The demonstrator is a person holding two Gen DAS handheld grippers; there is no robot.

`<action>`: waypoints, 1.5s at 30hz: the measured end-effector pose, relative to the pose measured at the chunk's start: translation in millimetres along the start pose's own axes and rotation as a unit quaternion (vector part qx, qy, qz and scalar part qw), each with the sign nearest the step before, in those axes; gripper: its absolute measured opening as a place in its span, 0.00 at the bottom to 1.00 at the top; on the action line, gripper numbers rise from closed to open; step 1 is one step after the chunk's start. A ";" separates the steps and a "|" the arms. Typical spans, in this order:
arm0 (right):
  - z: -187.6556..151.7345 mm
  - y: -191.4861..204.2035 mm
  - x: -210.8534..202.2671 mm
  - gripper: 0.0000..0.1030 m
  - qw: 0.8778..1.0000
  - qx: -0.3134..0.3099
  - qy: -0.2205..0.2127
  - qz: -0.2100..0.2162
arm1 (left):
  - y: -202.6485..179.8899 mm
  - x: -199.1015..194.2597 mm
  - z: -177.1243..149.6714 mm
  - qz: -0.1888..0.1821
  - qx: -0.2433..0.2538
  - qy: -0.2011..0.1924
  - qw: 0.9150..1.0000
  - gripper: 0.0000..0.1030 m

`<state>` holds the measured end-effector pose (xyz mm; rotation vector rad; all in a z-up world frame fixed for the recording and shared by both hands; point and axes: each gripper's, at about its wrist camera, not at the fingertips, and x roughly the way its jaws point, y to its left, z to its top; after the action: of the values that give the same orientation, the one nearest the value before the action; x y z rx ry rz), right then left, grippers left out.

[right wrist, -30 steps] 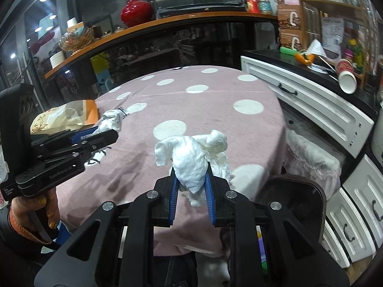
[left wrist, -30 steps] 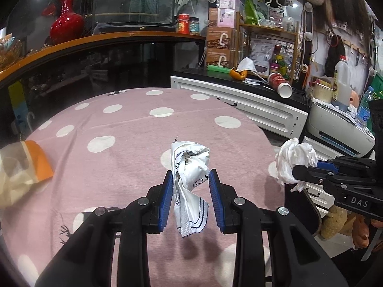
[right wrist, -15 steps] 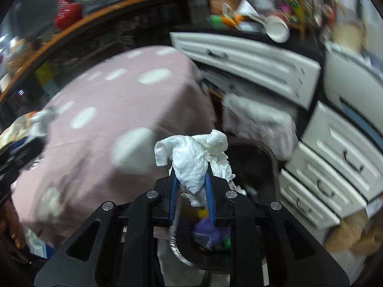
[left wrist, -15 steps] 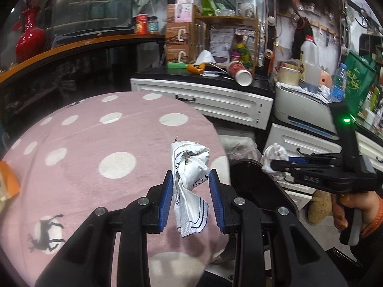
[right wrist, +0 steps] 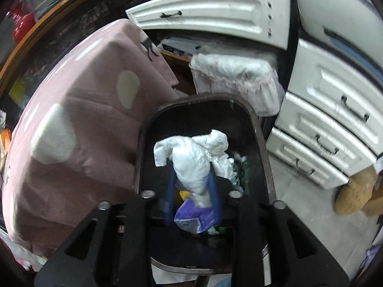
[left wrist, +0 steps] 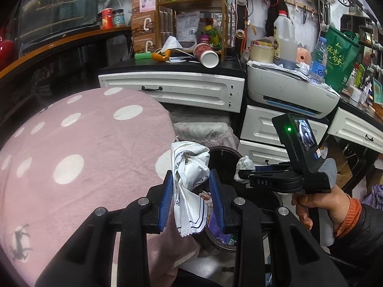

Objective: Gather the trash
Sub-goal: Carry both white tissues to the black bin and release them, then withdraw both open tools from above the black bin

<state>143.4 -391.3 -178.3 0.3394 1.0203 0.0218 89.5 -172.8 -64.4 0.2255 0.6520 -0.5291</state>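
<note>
My left gripper (left wrist: 191, 191) is shut on a crumpled white printed wrapper (left wrist: 189, 167), held at the edge of the pink dotted table (left wrist: 83, 148), just above the dark trash bin (left wrist: 227, 153). My right gripper (right wrist: 191, 186) points down into the trash bin (right wrist: 259, 134), which holds purple and green litter. Its jaws are opening, and a wad of white tissue (right wrist: 191, 157) stands loosely between them with a gap at the left pad. In the left wrist view the right gripper (left wrist: 239, 174) hangs over the bin in a person's hand (left wrist: 318, 201).
White drawers (right wrist: 323, 131) stand right of the bin, and a pink frilled cover (right wrist: 234, 71) lies behind it. The table cloth (right wrist: 83, 143) hangs against the bin's left side. A printer (left wrist: 287, 91) and a tipped paper cup (left wrist: 207, 56) sit on the counter beyond.
Both grippers have swung right from over the table to the bin. The right one has dropped and tipped down into the bin, and its jaws have widened around the tissue.
</note>
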 end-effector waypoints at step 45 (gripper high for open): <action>14.6 -50.0 -111.1 0.80 0.986 0.086 -0.143 -0.010 | -72.8 126.9 -4.2 -0.064 0.076 0.111 0.989 0.90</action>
<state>90.1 -462.0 -93.4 0.4743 0.7423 -0.1306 133.4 -283.1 -150.1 0.3923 0.8474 -0.6844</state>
